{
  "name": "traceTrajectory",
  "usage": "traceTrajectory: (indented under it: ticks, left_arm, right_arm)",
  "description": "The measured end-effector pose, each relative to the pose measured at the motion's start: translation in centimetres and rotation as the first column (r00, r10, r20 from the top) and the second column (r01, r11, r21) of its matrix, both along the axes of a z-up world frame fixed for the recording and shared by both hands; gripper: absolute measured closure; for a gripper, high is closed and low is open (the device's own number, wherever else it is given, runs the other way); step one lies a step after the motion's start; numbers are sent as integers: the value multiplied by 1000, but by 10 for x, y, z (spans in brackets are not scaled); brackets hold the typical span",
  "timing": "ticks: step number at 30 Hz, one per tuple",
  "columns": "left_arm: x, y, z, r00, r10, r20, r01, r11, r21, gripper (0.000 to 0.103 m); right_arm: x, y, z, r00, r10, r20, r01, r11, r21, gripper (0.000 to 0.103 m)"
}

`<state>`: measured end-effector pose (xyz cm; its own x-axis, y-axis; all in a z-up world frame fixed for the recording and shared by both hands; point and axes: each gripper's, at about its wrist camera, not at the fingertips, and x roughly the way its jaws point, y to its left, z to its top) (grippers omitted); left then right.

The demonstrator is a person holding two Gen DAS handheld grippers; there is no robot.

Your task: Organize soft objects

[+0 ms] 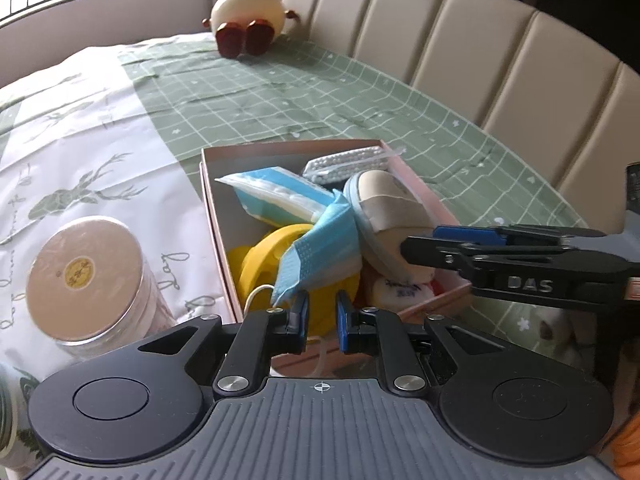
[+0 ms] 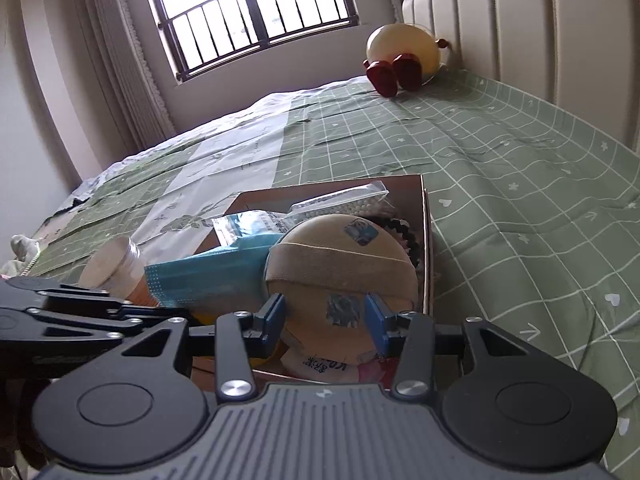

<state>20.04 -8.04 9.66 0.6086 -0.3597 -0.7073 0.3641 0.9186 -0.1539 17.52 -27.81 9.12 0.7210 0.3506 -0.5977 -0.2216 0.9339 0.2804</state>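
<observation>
A pink cardboard box (image 1: pixel 208 184) sits on the bed and holds soft items: a blue face mask (image 1: pixel 320 252), a blue-white packet (image 1: pixel 272 196), a bag of white beads (image 1: pixel 348 164), a yellow item (image 1: pixel 260 264) and a beige round cushion (image 1: pixel 392 216). My left gripper (image 1: pixel 322 318) is open with a narrow gap, just at the box's near edge below the mask. My right gripper (image 2: pixel 326 320) is shut on the beige round cushion (image 2: pixel 340 260) over the box (image 2: pixel 426 240); it also shows in the left wrist view (image 1: pixel 416 246), reaching in from the right.
A clear jar with a tan lid (image 1: pixel 84 276) stands left of the box. A cream plush toy with dark red feet (image 1: pixel 250 20) sits at the padded headboard (image 1: pixel 440 40). The green checked bedspread (image 2: pixel 500 184) spreads to the right; a window (image 2: pixel 256 12) is beyond.
</observation>
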Motion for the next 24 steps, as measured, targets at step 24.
traceTrajectory:
  ticks: [24]
  left_arm:
    - [-186, 28, -73, 952, 236, 194, -234, 972, -34, 87]
  right_arm:
    - [-192, 40, -41, 974, -77, 214, 113, 980, -161, 26]
